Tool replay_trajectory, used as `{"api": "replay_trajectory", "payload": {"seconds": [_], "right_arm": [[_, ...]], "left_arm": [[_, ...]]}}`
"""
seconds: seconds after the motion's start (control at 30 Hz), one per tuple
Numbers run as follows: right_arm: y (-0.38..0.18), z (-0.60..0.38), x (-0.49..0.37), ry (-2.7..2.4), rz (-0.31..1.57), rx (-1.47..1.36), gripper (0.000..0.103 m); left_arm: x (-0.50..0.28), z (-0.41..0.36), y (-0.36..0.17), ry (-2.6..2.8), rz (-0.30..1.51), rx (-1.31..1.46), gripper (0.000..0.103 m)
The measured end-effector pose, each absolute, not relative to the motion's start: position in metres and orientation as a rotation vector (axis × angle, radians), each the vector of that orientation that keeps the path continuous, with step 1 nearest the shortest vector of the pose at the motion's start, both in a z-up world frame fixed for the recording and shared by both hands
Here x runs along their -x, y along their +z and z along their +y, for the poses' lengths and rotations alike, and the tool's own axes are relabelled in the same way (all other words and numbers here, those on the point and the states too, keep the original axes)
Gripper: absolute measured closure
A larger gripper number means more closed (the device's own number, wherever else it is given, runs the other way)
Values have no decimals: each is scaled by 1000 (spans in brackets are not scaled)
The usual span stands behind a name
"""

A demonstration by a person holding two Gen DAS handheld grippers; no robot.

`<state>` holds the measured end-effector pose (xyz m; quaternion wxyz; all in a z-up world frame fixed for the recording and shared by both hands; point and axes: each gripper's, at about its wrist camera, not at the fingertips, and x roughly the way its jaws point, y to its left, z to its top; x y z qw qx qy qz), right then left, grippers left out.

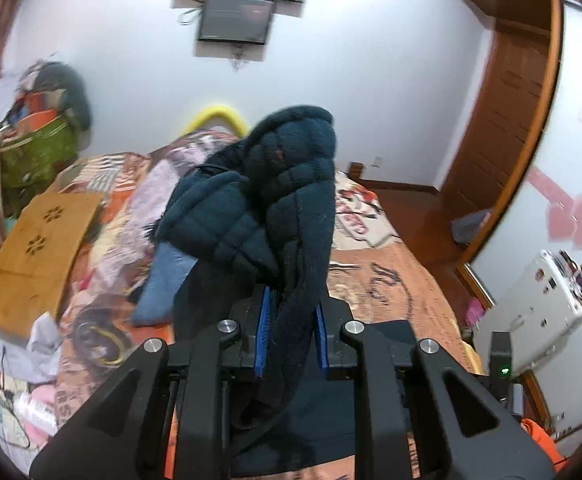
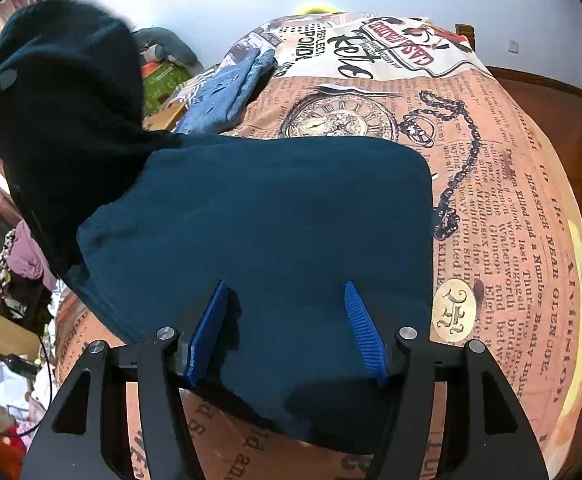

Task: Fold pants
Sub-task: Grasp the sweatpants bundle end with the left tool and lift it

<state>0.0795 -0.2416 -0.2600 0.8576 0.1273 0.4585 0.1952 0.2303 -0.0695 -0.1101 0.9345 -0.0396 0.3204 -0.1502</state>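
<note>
The dark blue fleece pants [image 2: 275, 220] lie partly flat on the bed [image 2: 503, 184]. One end is lifted in a bunch [image 1: 287, 184], which also shows at the left of the right wrist view [image 2: 63, 92]. My left gripper [image 1: 291, 316] is shut on that bunched end and holds it above the bed. My right gripper [image 2: 287, 320] is open, its blue pads [image 2: 207, 336] spread over the flat part of the pants near the bed's front edge.
A light blue pair of jeans [image 2: 227, 92] lies further back on the bed, beyond the pants. A wooden board [image 1: 39, 252] and cluttered cables and clothes sit at the left. A white appliance [image 1: 539, 308] stands at the right by a wooden door [image 1: 503, 92].
</note>
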Motion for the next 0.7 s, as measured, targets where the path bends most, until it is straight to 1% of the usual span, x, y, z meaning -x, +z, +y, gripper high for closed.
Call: {"api": "replay_trajectory", "payload": {"seconds": [0.13,0.27,0.53,0.7], "right_arm": [[-261,-244,-78,419,950,-282,44],[-262,-247,-74,423,945,-294,44],[-259,-255,-66,412,940,-332,44],[-257,-270,-57,371,936,-351,44]], "left_arm": [[-233,-107,-115,-390,666,58,85],[-235,-139,-131,-468,717,52,85],[-221,-201,-184,-593,843,-46,85],[-206,-217,-216,-627,895,-115,85]]}}
